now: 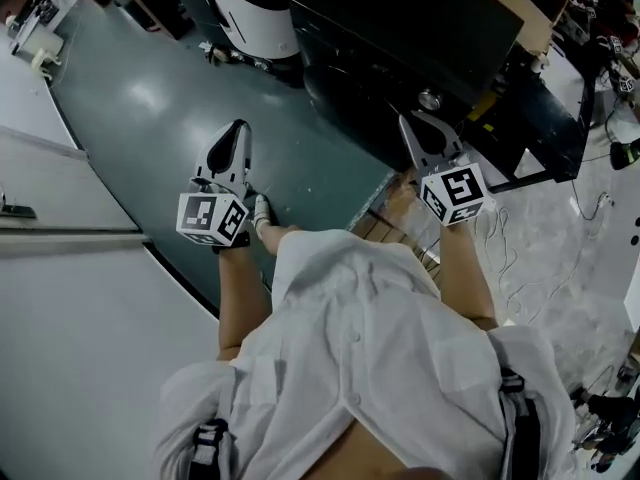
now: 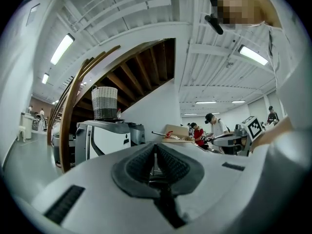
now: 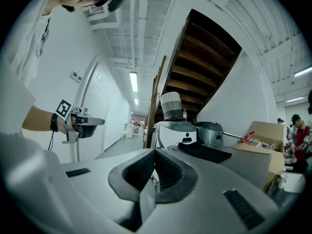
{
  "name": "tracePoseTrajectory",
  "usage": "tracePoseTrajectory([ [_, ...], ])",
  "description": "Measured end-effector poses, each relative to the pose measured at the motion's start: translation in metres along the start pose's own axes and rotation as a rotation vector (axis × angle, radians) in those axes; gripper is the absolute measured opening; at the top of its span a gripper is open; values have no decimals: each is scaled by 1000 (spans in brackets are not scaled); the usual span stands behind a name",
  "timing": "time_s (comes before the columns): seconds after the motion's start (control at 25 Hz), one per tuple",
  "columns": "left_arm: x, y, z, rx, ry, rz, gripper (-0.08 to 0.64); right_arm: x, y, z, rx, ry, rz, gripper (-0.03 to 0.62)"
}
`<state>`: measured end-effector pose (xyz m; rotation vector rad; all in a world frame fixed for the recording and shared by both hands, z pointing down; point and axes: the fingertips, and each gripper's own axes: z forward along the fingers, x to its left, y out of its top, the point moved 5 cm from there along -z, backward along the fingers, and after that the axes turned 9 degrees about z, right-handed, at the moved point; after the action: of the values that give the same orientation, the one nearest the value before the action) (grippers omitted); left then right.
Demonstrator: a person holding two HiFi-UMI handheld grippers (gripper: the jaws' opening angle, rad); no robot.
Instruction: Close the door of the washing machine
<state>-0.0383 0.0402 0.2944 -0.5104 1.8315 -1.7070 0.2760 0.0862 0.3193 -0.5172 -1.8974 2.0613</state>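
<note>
The dark washing machine (image 1: 400,28) stands ahead on the green floor (image 1: 150,98), its door too dark to make out. The left tongs (image 1: 239,125) hang over the floor and the right tongs (image 1: 406,119) near the machine's front. Both are pressed together and empty.

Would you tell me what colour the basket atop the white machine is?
The basket is white above, grey below; left gripper view shows it best.
</note>
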Motion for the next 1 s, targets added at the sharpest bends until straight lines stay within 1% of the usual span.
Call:
tracePoseTrajectory([
  [0.36, -7, 2, 0, -24, -25, -11, 23, 8, 6, -15, -1, -14, -39, 26],
  [0.68, -11, 0, 2, -23, -49, -14, 23, 10, 8, -24, -7, -40, -52, 26],
  [1.0, -16, 0, 1, -27, -59, -20, 23, 13, 12, -31, -7, -42, -70, 26],
])
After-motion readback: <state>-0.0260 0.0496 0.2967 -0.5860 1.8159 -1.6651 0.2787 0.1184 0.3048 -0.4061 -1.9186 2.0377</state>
